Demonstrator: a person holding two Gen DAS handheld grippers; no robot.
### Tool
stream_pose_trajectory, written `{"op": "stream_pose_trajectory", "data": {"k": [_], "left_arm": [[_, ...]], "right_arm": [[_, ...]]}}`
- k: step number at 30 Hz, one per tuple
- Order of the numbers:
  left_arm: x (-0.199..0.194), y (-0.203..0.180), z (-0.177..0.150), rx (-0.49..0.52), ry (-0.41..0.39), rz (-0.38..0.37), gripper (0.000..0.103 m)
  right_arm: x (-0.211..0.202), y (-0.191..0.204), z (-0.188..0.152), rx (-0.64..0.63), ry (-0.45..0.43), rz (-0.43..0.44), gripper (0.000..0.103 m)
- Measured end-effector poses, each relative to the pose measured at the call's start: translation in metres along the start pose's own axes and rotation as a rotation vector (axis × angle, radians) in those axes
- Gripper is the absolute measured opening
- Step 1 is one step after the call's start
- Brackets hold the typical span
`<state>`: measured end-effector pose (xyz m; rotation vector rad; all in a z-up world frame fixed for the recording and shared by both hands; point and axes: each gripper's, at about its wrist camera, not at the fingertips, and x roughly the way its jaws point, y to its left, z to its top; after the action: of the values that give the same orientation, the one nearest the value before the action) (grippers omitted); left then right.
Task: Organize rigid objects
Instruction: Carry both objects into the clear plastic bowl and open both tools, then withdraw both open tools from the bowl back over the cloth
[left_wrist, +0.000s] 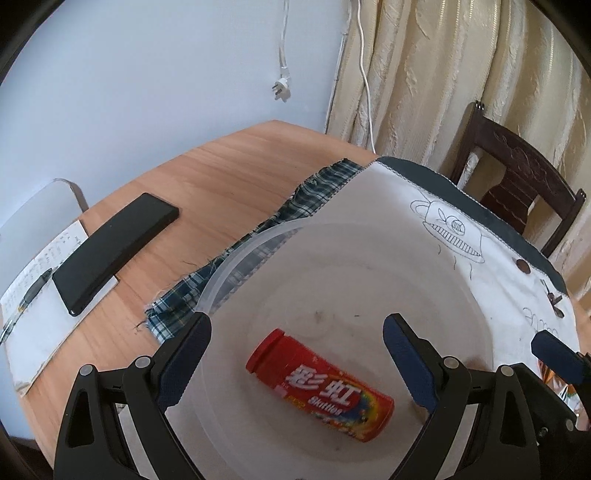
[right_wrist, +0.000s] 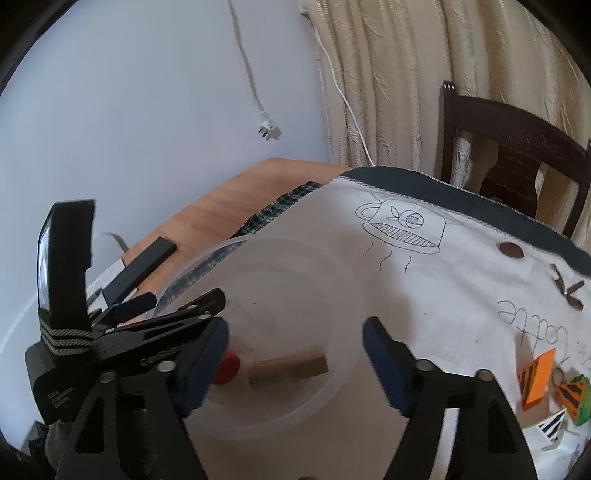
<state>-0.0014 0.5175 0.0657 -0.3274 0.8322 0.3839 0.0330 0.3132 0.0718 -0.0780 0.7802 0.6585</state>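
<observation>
A red Skittles bottle (left_wrist: 319, 386) with a red cap lies on its side inside a translucent plastic bowl (left_wrist: 229, 269). My left gripper (left_wrist: 297, 319) hovers over the bowl, open, with the bottle lying below and between its fingers, untouched. In the right wrist view the same bottle (right_wrist: 288, 367) appears blurred and brownish, with its cap to the left. My right gripper (right_wrist: 295, 325) is open above the near side of the bowl (right_wrist: 258, 243) and holds nothing. The left gripper (right_wrist: 166, 302) reaches in from the left.
The bowl sits on a white cloth (left_wrist: 406, 206) with a drawn cup, over plaid fabric (left_wrist: 314, 195) on a round wooden table (left_wrist: 221, 177). A black phone (left_wrist: 114, 247), notebook and pen lie left. Orange striped pieces (right_wrist: 535, 384) lie right. A dark chair (right_wrist: 517, 155) stands behind.
</observation>
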Motion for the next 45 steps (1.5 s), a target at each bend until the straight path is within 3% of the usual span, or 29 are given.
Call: {"op": "stream_pose_trajectory", "data": {"k": [11, 23, 45], "left_arm": [[-0.005, -0.004, -0.002, 0.007, -0.032, 0.007, 0.095], [-0.003, -0.011, -0.004, 0.028, -0.017, 0.013, 0.095], [-0.008, -0.032, -0.012, 0.103, -0.015, 0.017, 0.095]], "right_arm": [[0.007, -0.004, -0.011, 0.004, 0.039, -0.008, 0.086], [0.002, -0.036, -0.034, 0.054, 0.094, -0.085, 0.091], [-0.029, -0.070, -0.060, 0.117, 0.085, -0.174, 0.098]]}}
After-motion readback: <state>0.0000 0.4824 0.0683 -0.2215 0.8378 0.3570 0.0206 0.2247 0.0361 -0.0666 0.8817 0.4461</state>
